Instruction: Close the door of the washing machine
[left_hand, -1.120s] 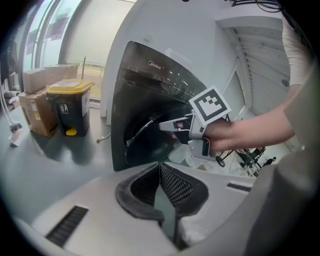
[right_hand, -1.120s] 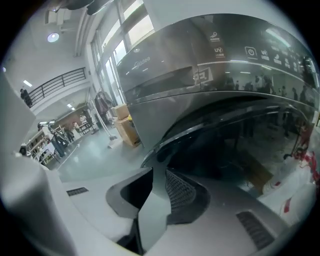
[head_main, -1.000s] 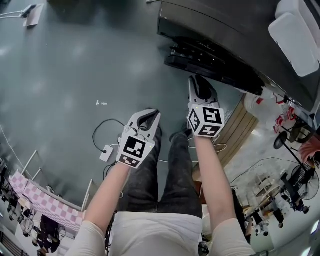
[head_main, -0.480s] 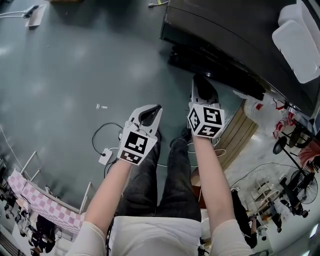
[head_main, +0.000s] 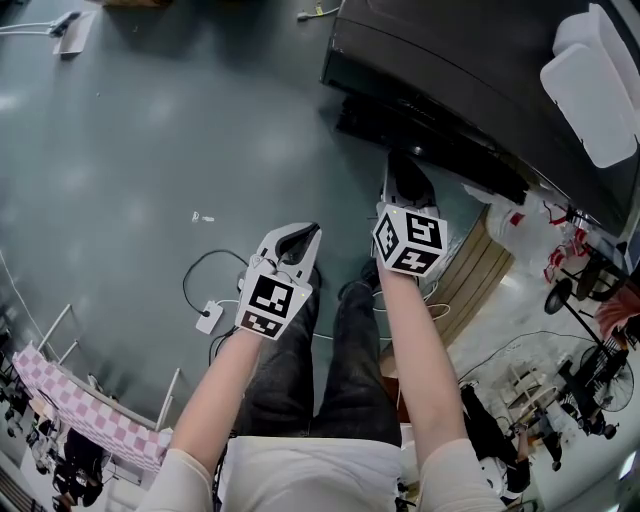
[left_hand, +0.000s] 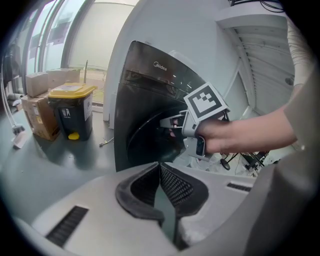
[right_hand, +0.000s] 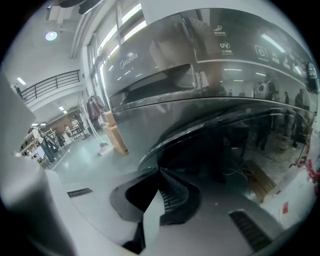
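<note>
While the right hand-held gripper (right_hand: 160, 171) has just clenched on nothing, facing the washing machine door (right_hand: 235, 145), the left hand-held gripper (left_hand: 159, 165) hangs clenched and empty.

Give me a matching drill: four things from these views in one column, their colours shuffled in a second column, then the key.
Things:
1. washing machine front
2. bin lid
3. cardboard boxes
4. checked cloth

Colours:
A. yellow
B. pink and white
C. dark, glossy
D. brown

Pairs: 1-C, 2-A, 3-D, 4-B
</note>
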